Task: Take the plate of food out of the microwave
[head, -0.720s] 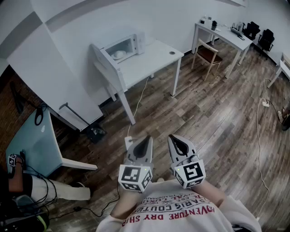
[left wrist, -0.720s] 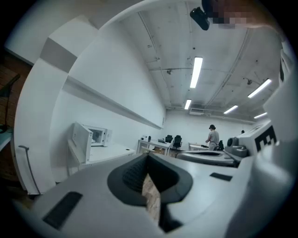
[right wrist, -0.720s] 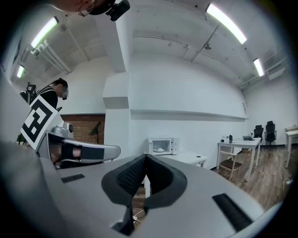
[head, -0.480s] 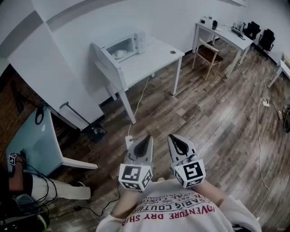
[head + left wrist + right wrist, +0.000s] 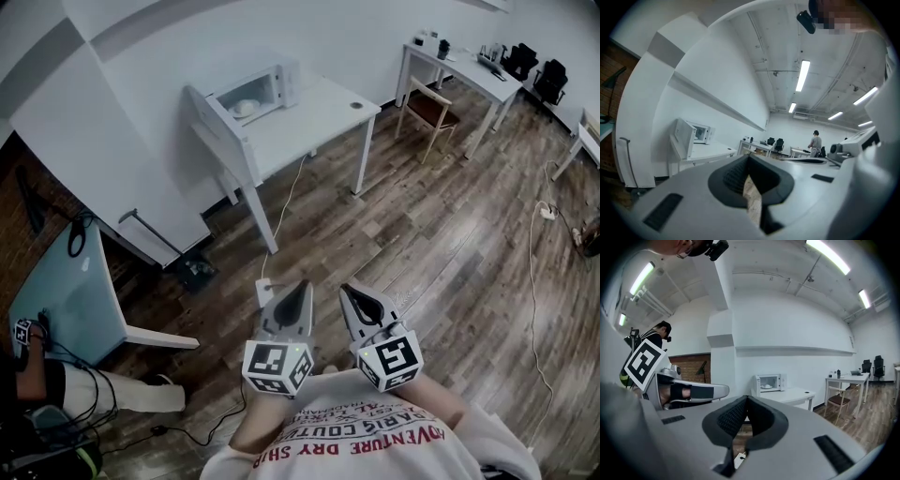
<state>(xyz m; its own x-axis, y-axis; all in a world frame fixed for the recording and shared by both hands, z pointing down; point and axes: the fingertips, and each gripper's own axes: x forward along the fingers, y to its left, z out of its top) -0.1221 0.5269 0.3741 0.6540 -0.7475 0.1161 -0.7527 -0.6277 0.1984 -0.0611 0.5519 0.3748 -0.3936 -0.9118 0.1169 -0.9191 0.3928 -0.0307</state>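
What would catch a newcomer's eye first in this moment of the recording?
Low in the head view, the left hand-held gripper and the right hand-held gripper are both shut and empty, held side by side close to the person's chest above the wood floor. Across the room at upper left, the microwave stands on a white table, its door swung open and the plate visible inside.

I count one white box microwave [image 5: 255, 92] with its door open, one white plate [image 5: 244, 110] inside it and one white rectangular table [image 5: 314, 120] under it. Off to the microwave's right stand one more long white table [image 5: 459, 67], one wooden chair with a brown seat [image 5: 433, 111] and two black office chairs [image 5: 522, 62]. Well in front of the microwave are two grey hand-held grippers, the left gripper [image 5: 302, 287] and the right gripper [image 5: 348, 291], and one pale blue table [image 5: 70, 286] stands to its left.
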